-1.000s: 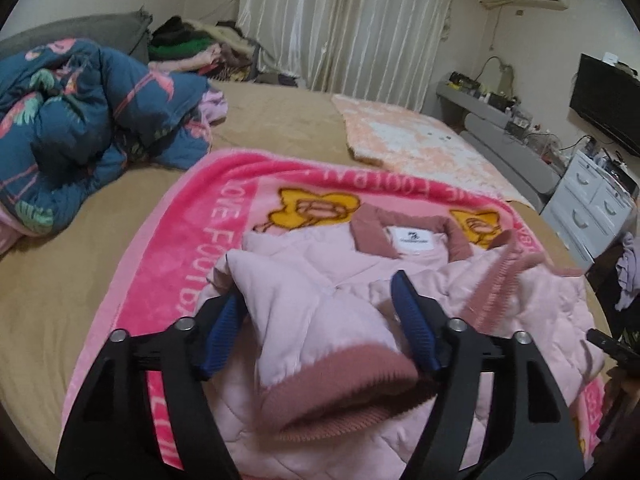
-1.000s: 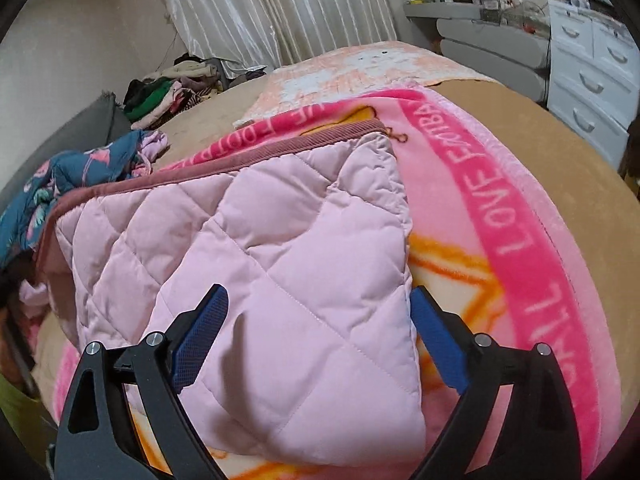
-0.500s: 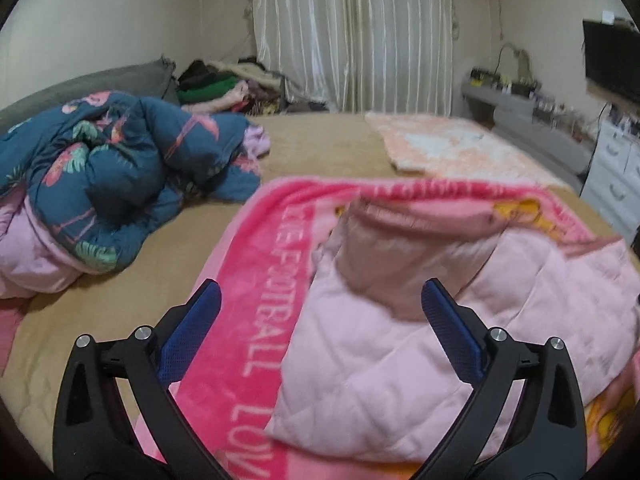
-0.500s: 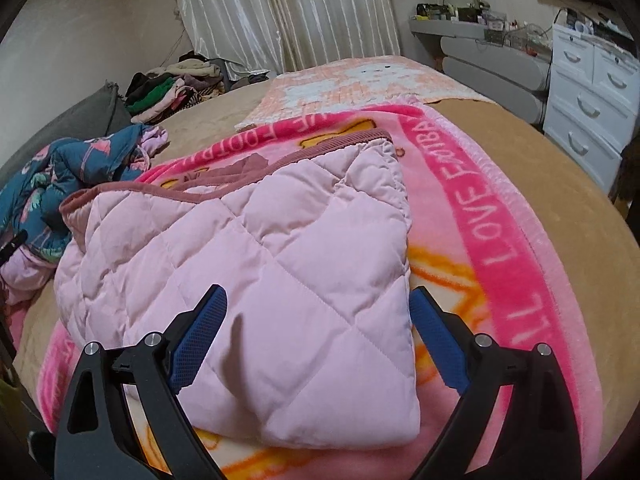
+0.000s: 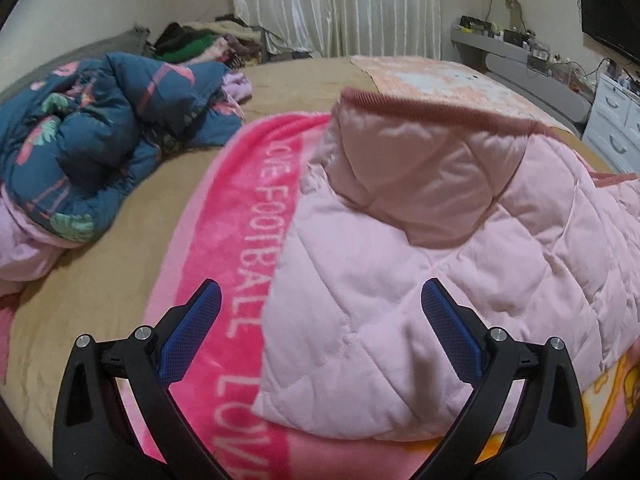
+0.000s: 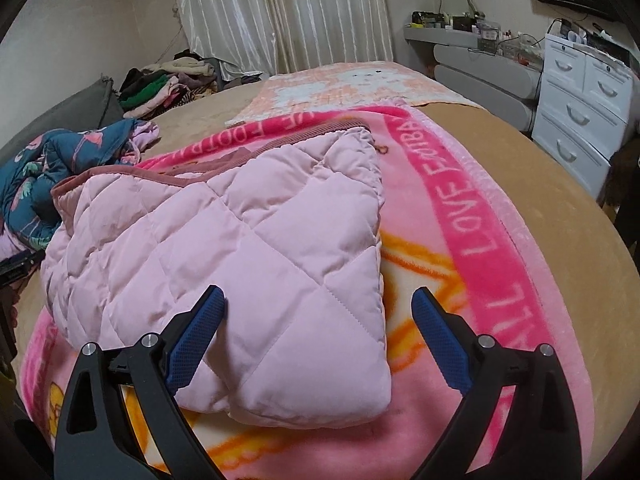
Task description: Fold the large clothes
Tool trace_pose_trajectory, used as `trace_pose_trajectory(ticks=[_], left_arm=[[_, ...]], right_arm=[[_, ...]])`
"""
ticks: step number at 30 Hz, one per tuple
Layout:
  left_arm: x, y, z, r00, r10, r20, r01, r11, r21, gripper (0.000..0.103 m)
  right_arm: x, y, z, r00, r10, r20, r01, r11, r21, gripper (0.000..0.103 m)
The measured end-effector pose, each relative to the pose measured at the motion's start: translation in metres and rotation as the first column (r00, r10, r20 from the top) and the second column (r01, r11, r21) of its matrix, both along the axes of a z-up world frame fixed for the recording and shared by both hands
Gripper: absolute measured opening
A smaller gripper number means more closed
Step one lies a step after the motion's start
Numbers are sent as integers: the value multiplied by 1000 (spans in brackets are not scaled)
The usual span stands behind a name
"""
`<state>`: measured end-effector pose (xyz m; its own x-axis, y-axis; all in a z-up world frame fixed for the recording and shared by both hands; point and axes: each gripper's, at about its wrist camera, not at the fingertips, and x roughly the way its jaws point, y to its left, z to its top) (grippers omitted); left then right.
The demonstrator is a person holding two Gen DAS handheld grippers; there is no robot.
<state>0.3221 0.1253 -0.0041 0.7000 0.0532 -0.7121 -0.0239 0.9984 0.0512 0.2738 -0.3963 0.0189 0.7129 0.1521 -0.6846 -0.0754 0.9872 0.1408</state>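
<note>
One pink quilted jacket (image 5: pixel 432 264) lies folded on one bright pink fleece blanket (image 5: pixel 240 216), which is spread on the tan bed (image 5: pixel 120 248). Two grippers are in view, one per camera. The left gripper (image 5: pixel 320 312) has its two blue-padded fingers spread wide apart, holding nothing, poised over the jacket's near left corner and the blanket's lettered border. The right gripper (image 6: pixel 318 320) is likewise spread wide and empty; in the right wrist view its left pad (image 6: pixel 196 344) looks to be against the jacket (image 6: pixel 240 264), though actual contact is hard to judge, while the other pad stands over the blanket (image 6: pixel 472 216).

One crumpled navy floral duvet (image 5: pixel 92 140) sits at the bed's left side, one pale peach patterned sheet (image 6: pixel 344 84) lies beyond the blanket, and one heap of mixed clothes (image 6: pixel 160 88) is piled by the curtains (image 6: pixel 288 12). A white chest of drawers (image 6: pixel 584 108) stands at the right (four drawer fronts can be counted; its far side is cut off by the frame).

The jacket is puffy, stitched in diamonds, with a ribbed dusty-rose trim (image 5: pixel 436 108) along its raised far edge; sleeves and collar are tucked out of sight. The blanket's white lettering is partly covered by the jacket.
</note>
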Motion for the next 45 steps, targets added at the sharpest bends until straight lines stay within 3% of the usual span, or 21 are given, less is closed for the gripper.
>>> trace_pose_trajectory(ticks=[6, 10, 12, 13, 14, 17, 19, 23, 28, 32, 37, 45], left_arm=[[18, 9, -25, 996, -60, -73, 49, 989, -142, 94], [26, 10, -37, 993, -88, -79, 72, 978, -194, 91], [26, 7, -38, 994, -86, -65, 71, 979, -193, 65], [25, 7, -38, 996, -74, -56, 63, 980, -188, 39], [24, 8, -37, 996, -70, -48, 59, 980, -191, 24], [17, 4, -26, 998, -66, 3, 65, 984, -166, 10], [10, 1, -11, 996, -56, 63, 64, 989, -133, 9], [8, 9, 18, 988, -20, 152, 46, 985, -167, 9], [32, 9, 36, 983, 32, 181, 0, 985, -173, 9], [58, 10, 29, 986, 76, 147, -48, 982, -184, 9], [84, 8, 5, 991, 93, 97, -79, 987, -138, 9], [102, 4, -20, 993, 110, 45, -105, 989, -106, 10]], right_arm=[[10, 7, -5, 999, 38, -3, -38, 999, 10, 93], [15, 15, -8, 998, 55, 2, -55, 998, -23, 77], [17, 18, -9, 998, 60, 9, -59, 998, -32, 61], [17, 18, -8, 998, 63, 13, -63, 997, -33, 48], [17, 20, -7, 997, 71, 22, -70, 997, -31, 36], [15, 26, 4, 994, 80, 70, -76, 996, -50, 23], [17, 32, 18, 989, 86, 121, -78, 994, -70, 18], [30, 41, 52, 971, 77, 226, -63, 996, -71, 15], [81, 51, 72, 963, 47, 264, -32, 998, -63, 14], [120, 54, 59, 973, 10, 229, 9, 997, -82, 14], [151, 50, 26, 985, -43, 165, 57, 995, -81, 14], [165, 49, -12, 992, -79, 98, 87, 993, -79, 14]])
